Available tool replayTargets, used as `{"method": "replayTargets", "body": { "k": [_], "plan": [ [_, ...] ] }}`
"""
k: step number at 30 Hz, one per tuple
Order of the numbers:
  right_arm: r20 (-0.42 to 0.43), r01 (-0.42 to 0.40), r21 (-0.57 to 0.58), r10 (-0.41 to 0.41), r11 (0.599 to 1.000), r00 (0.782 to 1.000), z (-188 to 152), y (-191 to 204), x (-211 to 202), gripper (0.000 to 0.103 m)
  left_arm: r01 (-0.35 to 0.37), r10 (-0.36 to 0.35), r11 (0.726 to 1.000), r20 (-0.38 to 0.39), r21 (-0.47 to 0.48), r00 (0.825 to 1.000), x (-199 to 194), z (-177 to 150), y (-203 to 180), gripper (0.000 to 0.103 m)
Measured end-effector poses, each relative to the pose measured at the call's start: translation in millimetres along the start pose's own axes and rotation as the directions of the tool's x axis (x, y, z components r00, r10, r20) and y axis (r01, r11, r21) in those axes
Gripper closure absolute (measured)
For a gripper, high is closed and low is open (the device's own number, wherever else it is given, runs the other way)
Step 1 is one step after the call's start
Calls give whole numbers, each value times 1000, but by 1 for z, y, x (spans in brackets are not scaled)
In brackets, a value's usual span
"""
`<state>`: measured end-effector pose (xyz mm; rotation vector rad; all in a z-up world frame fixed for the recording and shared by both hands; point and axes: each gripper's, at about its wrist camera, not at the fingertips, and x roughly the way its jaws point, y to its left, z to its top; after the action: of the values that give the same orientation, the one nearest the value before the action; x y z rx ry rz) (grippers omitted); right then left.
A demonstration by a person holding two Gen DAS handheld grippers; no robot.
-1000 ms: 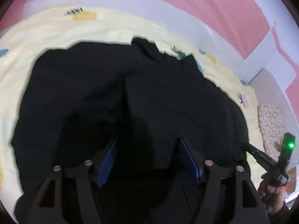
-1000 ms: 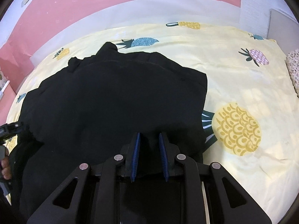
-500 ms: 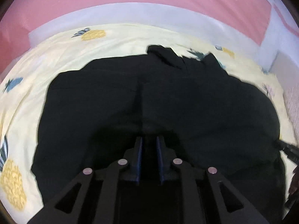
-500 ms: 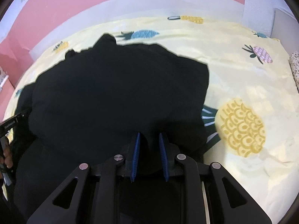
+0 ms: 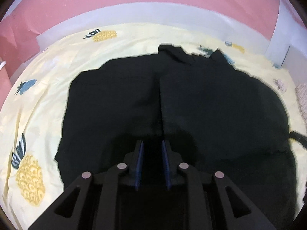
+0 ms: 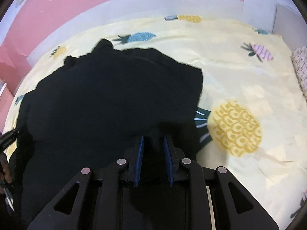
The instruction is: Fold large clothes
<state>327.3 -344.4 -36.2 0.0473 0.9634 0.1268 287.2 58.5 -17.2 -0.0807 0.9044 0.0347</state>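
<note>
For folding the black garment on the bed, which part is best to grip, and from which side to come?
Grip the near hem of the black garment, coming from the near side, steeply from above. It lies spread on the pineapple sheet with its collar far away, so the near edge lifts and folds forward most easily. The left claw and right claw look already shut on that edge.

Blk garment (image 5: pixel 211 105), yellow pineapple-print sheet (image 5: pixel 57 72)

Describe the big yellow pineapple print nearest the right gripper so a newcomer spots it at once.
Start from the pale yellow sheet covering the bed. Follow the right edge of the black garment lying on it, toward the camera. There sits the pineapple print: far larger than the others, golden with ring patterns, its dark leaves tucked under the garment.
</note>
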Motion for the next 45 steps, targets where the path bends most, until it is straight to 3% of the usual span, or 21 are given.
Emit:
{"method": "replayTargets", "body": {
  "k": [5, 13, 19, 28, 40, 45],
  "plan": [
    [43, -48, 28, 47, 998, 998, -22, 7, -45, 64, 1, -2, 1000, 56, 13, 998, -60, -16, 0, 80],
    [85, -110, 12, 109, 994, 990, -80, 36, -115, 64, 9, -13, 999, 97, 36, 995, -140, -65, -3, 76],
    [85, -139, 12, 137, 990, 987, -123, 49, -146, 64, 7, -12, 999, 111, 49, 994, -180, -102, 0, 72],
    [69, -158, 26, 156, 987, 985, -171, 52, -170, 64, 2, -5, 999, 79, 36, 997, -203, -152, 9, 72],
    [51, -126, 55, 123, 991, 991, -219, 38, -176, 64, -27, 24, 999, 75, 46, 997, -218, -185, 16, 66],
    [41, -117, 77, 114, 990, 993, -229, 26, -174, 47, -48, 46, 998, 61, 40, 997, -216, -195, 22, 60]
  ]
}}
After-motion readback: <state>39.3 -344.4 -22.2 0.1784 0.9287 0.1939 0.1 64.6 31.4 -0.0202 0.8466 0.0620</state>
